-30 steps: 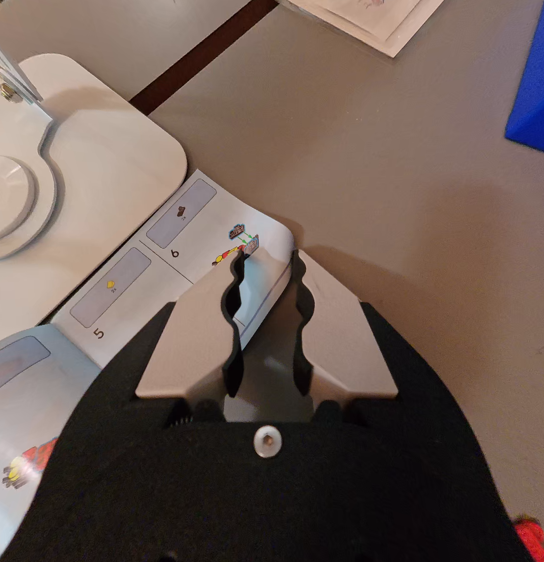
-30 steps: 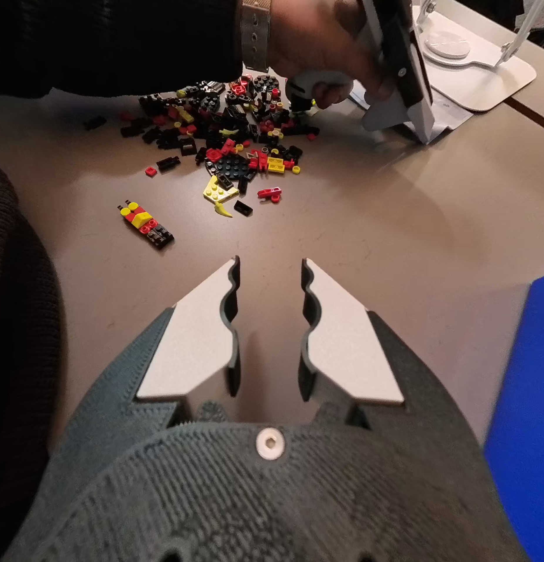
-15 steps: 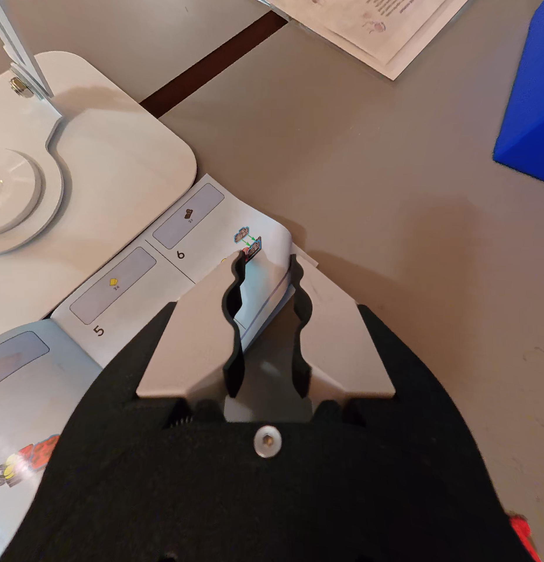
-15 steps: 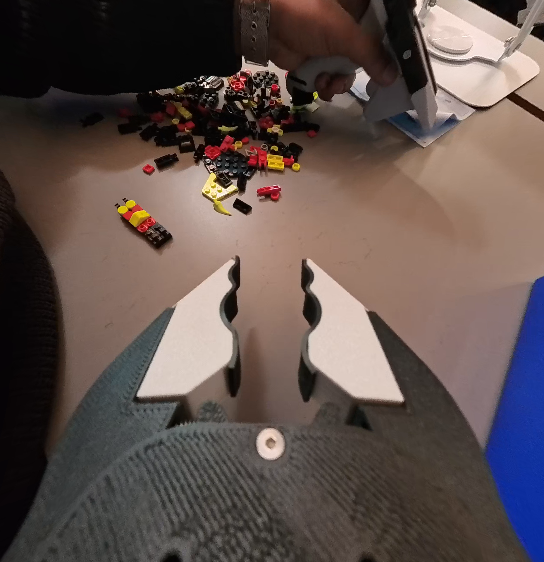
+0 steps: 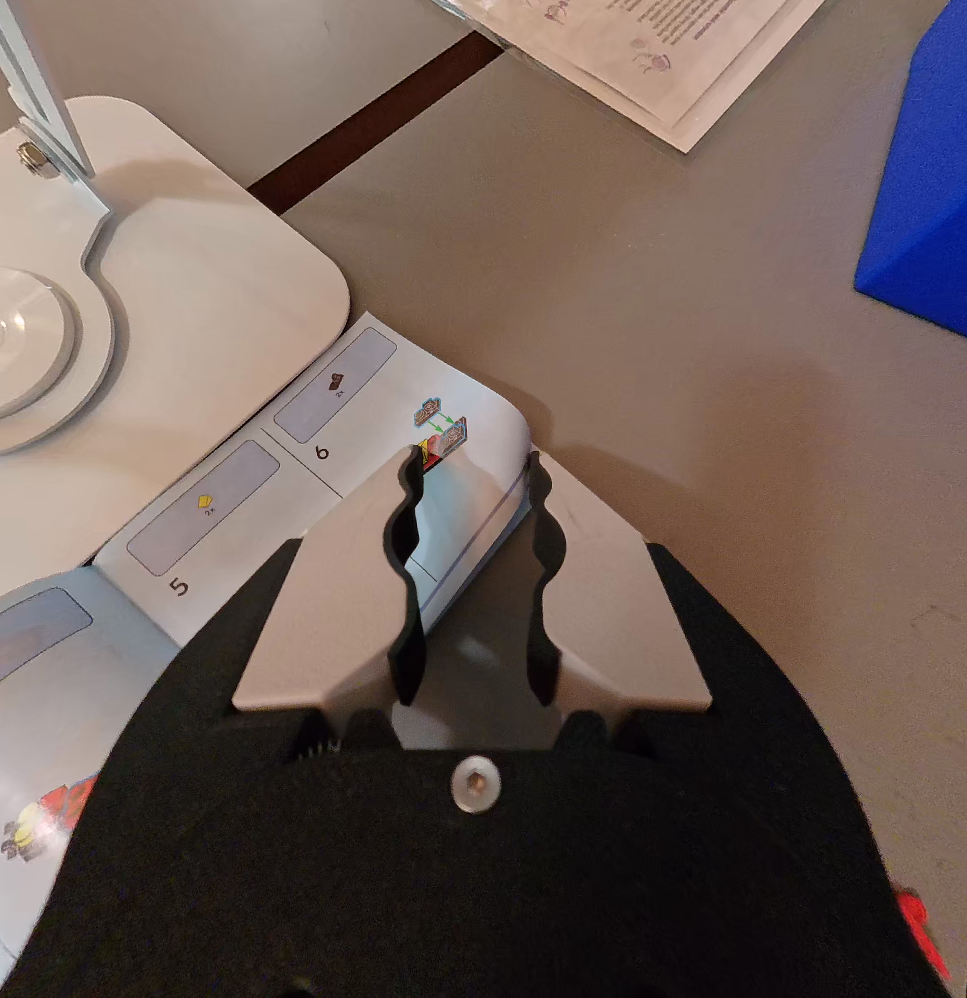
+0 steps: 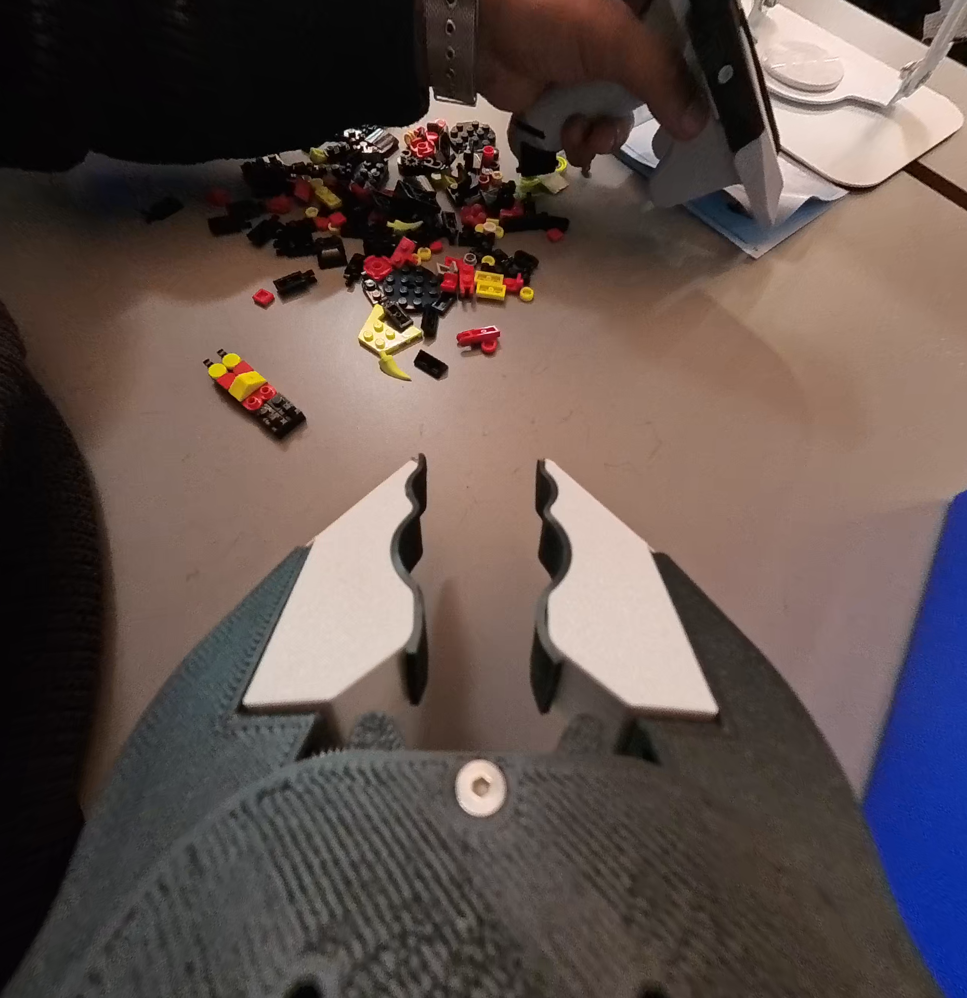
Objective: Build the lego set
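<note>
Left wrist view: the near part of the instruction booklet (image 5: 330, 464) is hidden under the black body of the left gripper (image 5: 473, 459), and its left page runs out of frame. The booklet's curled page corner rises between the two fingers, which stand apart with the paper edge in the gap; whether the right finger touches it cannot be told. A red piece (image 5: 916, 918) at the lower right edge is blurred and cut off. Surface is a grey-brown table (image 5: 686, 351) with a dark seam between two tops; a white stand base (image 5: 200, 281) lies against the booklet's far side, printed sheets (image 5: 659, 48) at the top edge, a blue object (image 5: 935, 205) cut off at right. Right wrist view: the right gripper (image 6: 481, 464) hangs over bare table, fingers apart, nothing between them. The loose lego pile (image 6: 405, 227) lies well ahead and left of the fingertips, a small red, yellow and black partial build (image 6: 252, 391) nearer, apart from the pile. A person's hand (image 6: 573, 59) holds the left gripper at the booklet beyond, partly cut off at the top.
</note>
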